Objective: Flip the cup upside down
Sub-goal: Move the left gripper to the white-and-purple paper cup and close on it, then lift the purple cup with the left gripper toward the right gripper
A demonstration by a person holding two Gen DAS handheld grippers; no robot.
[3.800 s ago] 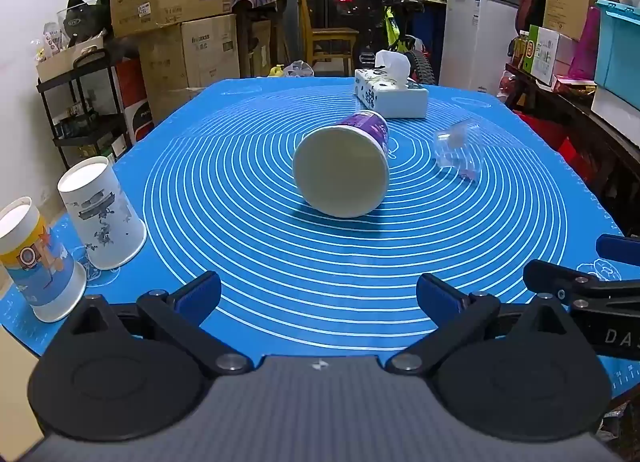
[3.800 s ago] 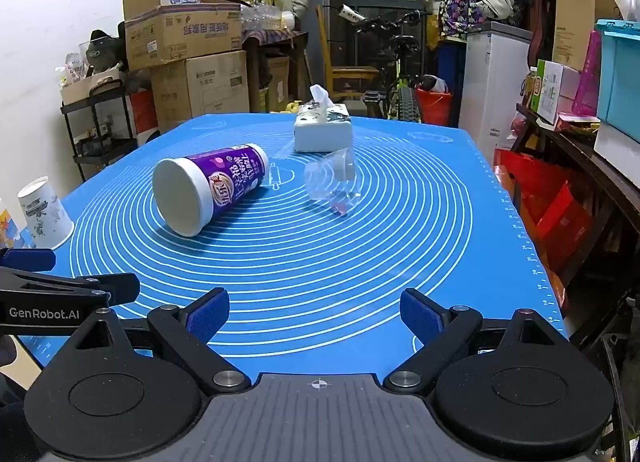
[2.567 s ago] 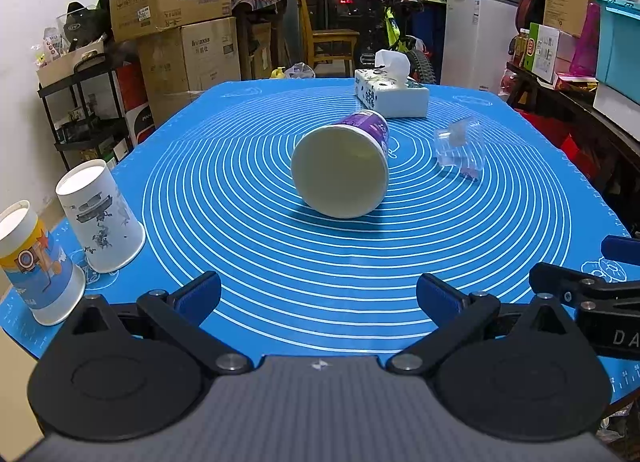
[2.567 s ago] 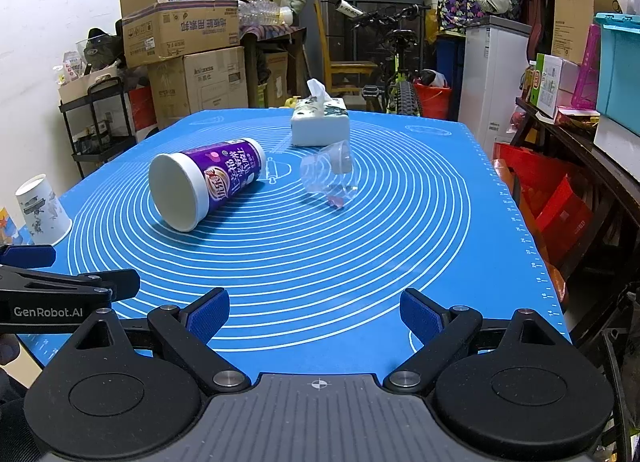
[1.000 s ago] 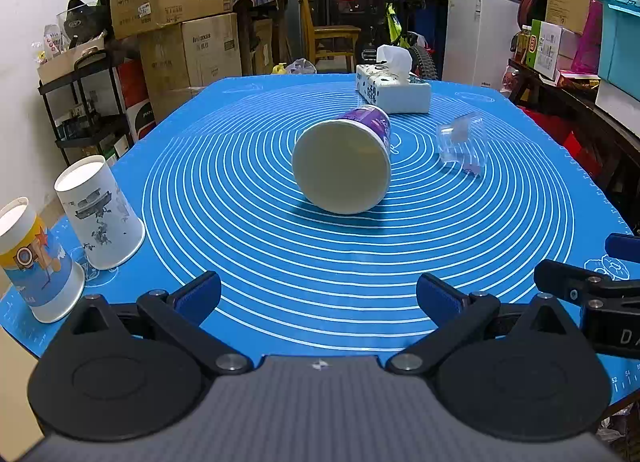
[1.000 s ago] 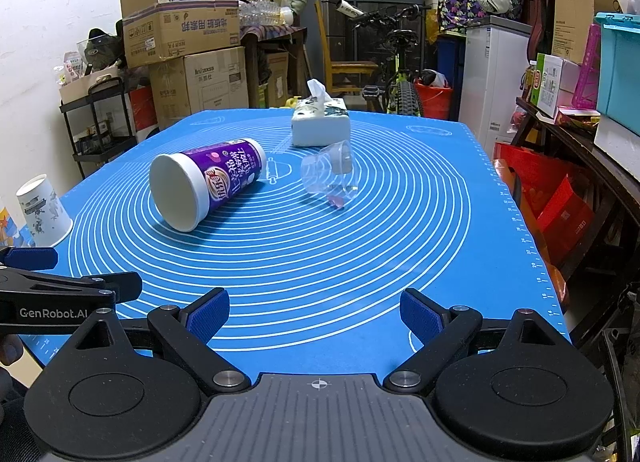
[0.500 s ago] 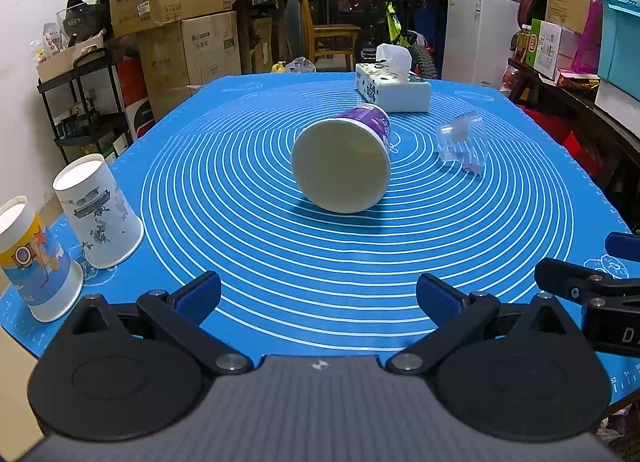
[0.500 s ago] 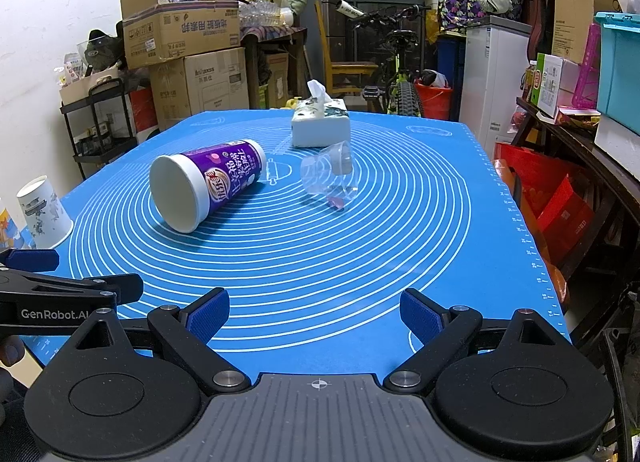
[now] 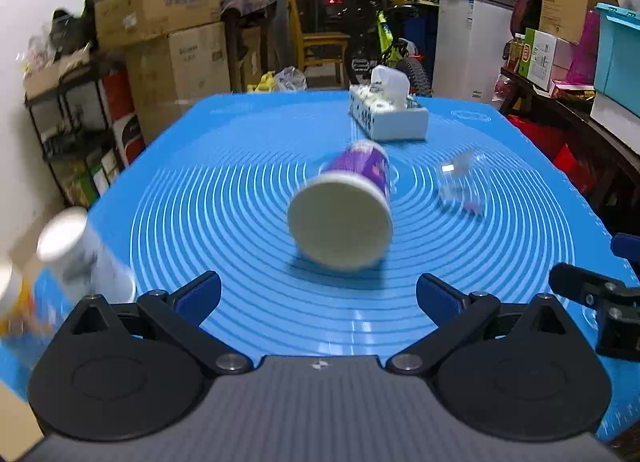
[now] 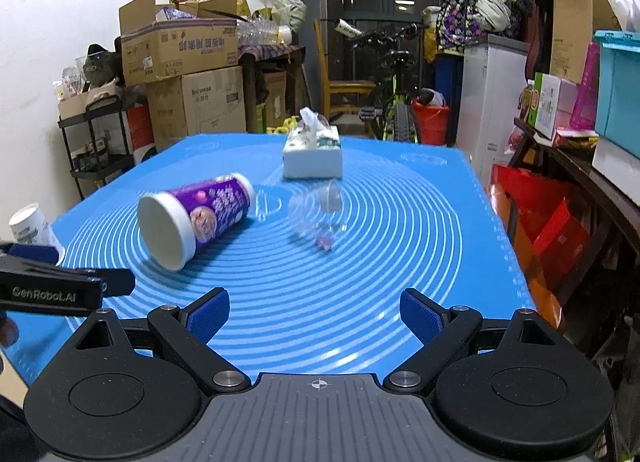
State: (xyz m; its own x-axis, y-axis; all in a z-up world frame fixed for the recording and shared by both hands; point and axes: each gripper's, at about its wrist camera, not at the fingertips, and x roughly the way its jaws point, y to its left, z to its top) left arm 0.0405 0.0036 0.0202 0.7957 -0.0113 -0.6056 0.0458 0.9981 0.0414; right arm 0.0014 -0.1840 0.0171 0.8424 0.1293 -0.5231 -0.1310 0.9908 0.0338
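A purple and white paper cup (image 9: 344, 206) lies on its side in the middle of the blue mat (image 9: 224, 190), its wide white end facing the left wrist camera. It also shows in the right wrist view (image 10: 196, 218), left of centre. A clear plastic cup (image 9: 460, 182) lies on its side to its right, also seen in the right wrist view (image 10: 316, 214). My left gripper (image 9: 318, 294) is open and empty, short of the paper cup. My right gripper (image 10: 314, 312) is open and empty, nearer the clear cup.
A tissue box (image 9: 388, 114) stands at the far side of the mat. Two upright paper cups (image 9: 80, 258) stand at the mat's left edge. Boxes, shelves, a bicycle and a fridge surround the table.
Both cameras have shifted and tilted; the views are now blurred by motion. The paper cup sits a little farther from the left gripper. Both grippers stay open.
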